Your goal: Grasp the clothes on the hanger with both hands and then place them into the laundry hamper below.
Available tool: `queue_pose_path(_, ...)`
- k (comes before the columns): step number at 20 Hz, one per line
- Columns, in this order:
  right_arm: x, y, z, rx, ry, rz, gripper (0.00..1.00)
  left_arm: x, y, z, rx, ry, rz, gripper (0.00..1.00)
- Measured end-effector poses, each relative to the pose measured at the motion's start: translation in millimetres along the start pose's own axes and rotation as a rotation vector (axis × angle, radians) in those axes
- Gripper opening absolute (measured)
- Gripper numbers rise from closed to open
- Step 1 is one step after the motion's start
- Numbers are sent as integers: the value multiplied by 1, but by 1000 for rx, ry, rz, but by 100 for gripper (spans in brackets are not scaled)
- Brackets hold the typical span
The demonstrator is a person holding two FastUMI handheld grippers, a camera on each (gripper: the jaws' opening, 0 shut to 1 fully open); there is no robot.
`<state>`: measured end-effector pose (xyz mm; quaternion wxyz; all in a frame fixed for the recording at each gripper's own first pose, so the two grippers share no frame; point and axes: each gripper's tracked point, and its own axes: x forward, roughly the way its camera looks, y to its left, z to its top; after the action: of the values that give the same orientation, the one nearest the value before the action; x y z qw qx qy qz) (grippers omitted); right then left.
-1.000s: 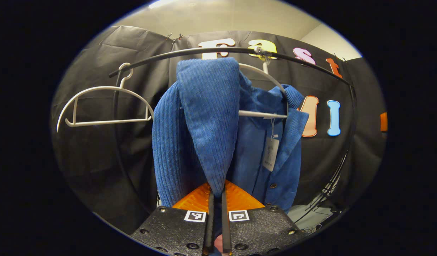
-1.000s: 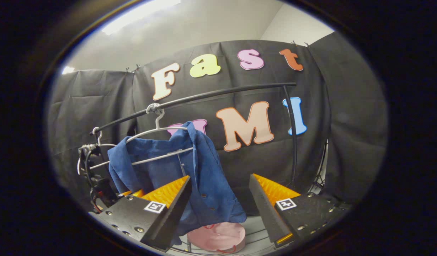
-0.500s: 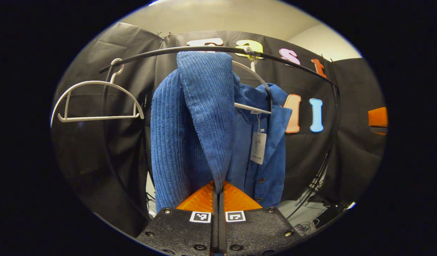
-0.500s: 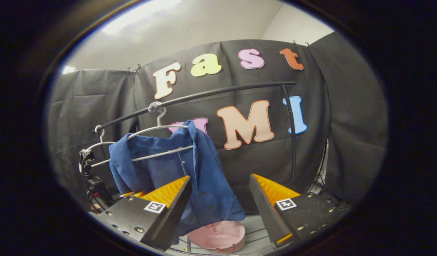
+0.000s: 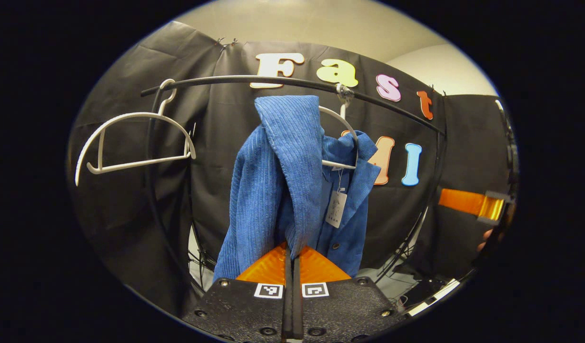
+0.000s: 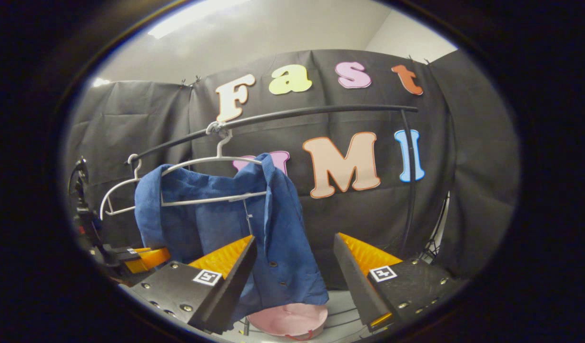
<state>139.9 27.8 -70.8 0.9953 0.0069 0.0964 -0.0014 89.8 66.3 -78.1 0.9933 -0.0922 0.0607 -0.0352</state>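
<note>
Staged recording booth rather than a home: black cloth walls (image 6: 144, 124) pinned up beneath a plain ceiling (image 6: 273, 43), black garment rail (image 6: 321, 112) ahead of the tongs, cables (image 5: 406, 247) trailing below.

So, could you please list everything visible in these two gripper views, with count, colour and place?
jacket: one, blue, partly on the right hanger, one shoulder pulled toward the left gripper.
hangers: two, white, hooked on the rail; the left one is bare.
rail: one, black, curved across the booth above the clothes.
tag: one, white, hanging inside the jacket.
hamper: one, pink, on the floor below the jacket.
left gripper: one, fingers closed on a jacket fold.
right gripper: one, fingers apart, in front of the jacket, holding nothing.
</note>
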Motion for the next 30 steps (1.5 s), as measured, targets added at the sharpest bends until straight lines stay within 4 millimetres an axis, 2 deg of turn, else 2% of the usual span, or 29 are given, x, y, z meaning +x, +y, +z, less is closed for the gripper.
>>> queue_pose_path(7, 61, 40, -25, -31, 68, 54, 97, 1, 15, 10, 7, 37, -13, 0)
queue_pose_path(8, 71, 46, -30, -35, 80, 61, 92, 3, 16, 10, 16, 39, -20, 0)
queue_pose_path(9, 83, 52, -35, -39, 94, 63, 97, 4, 16, 11, 18, 47, -31, 0)
queue_pose_path(11, 103, 58, -44, -43, 119, 62, 97, 5, 14, 15, 14, 48, -58, 1)
queue_pose_path(13, 121, 61, -46, -30, 120, 52, 97, 8, 17, 19, 10, 48, -75, 1)
queue_pose_path(14, 130, 63, -47, -25, 118, 46, 92, 9, 19, 16, 4, 57, -81, 0)
queue_pose_path(15, 141, 64, -47, -23, 112, 42, 97, 8, 19, 15, -3, 57, -90, 0)
queue_pose_path(18, 164, 68, -55, -10, 144, 68, 85, 9, 14, 19, 27, 38, -77, 1)
queue_pose_path(20, 173, 69, -52, -9, 145, 90, 75, 8, 11, 19, 21, 30, -63, 0)
queue_pose_path(21, 176, 68, -51, -20, 150, 100, 81, 7, 8, 18, 16, 44, -49, 0)
queue_pose_path(22, 179, 66, -52, -33, 144, 101, 81, 5, 5, 20, 14, 43, -38, 0)
queue_pose_path(25, 181, 65, -57, -75, 136, 121, 40, 8, 0, 25, 22, 42, 2, 0)
queue_pose_path(26, 181, 65, -57, -74, 113, 127, 36, 7, 0, 26, 24, 40, 21, 1)
queue_pose_path(29, 183, 71, -48, -72, 67, 129, 6, 1, -5, 28, 25, 26, 46, 0)
queue_pose_path(30, 183, 76, -51, -106, 64, 145, 7, -1, -8, 29, 32, 26, 50, 0)
